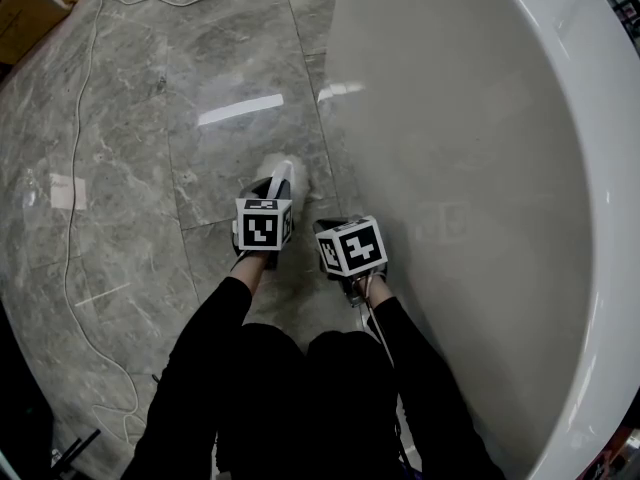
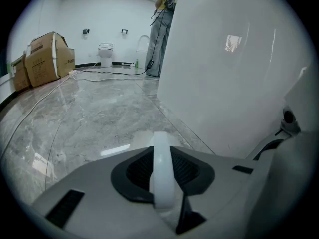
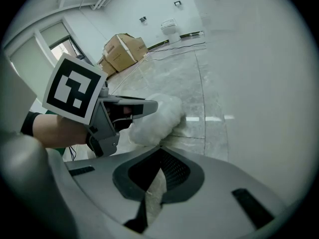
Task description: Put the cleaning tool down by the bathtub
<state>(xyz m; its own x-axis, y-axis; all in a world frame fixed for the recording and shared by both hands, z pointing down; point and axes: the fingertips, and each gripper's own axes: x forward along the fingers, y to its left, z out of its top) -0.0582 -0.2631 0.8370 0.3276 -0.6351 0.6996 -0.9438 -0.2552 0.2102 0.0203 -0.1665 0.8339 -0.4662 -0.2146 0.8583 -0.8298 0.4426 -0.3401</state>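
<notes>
**Left tongs clamp the cleaning tool low beside the tub; right tongs empty**

The left gripper [image 2: 163, 180] is pressed onto the white handle of the cleaning tool [image 2: 162, 151], which stands upright between its two jaws. In the right gripper view, the tool's fluffy white head [image 3: 158, 114] sticks out past the tips of the left gripper [image 3: 147, 106]. It hangs low over the grey marble floor [image 1: 150, 148], near the foot of the bathtub [image 1: 480, 168]. Whether the head touches the tiles cannot be told.

The right gripper [image 3: 155, 185] holds nothing. Its jaws stand a narrow slit apart, and only a strip of floor shows through it. In the head view it sits just to the right of the left gripper [image 1: 277, 186], close beside the tub wall, and the right gripper [image 1: 331, 229] is apart from the tool.

Count:
- two grippers, each with one marker cube
- one cleaning tool
- one bathtub [image 2: 224, 73]
- one toilet [image 2: 105, 54] at the far wall
- at least two cardboard boxes [image 2: 47, 56] along the left wall
- one pale cable [image 1: 70, 228] trailing over the floor
- one person [image 2: 162, 34] standing behind the tub's far end
</notes>
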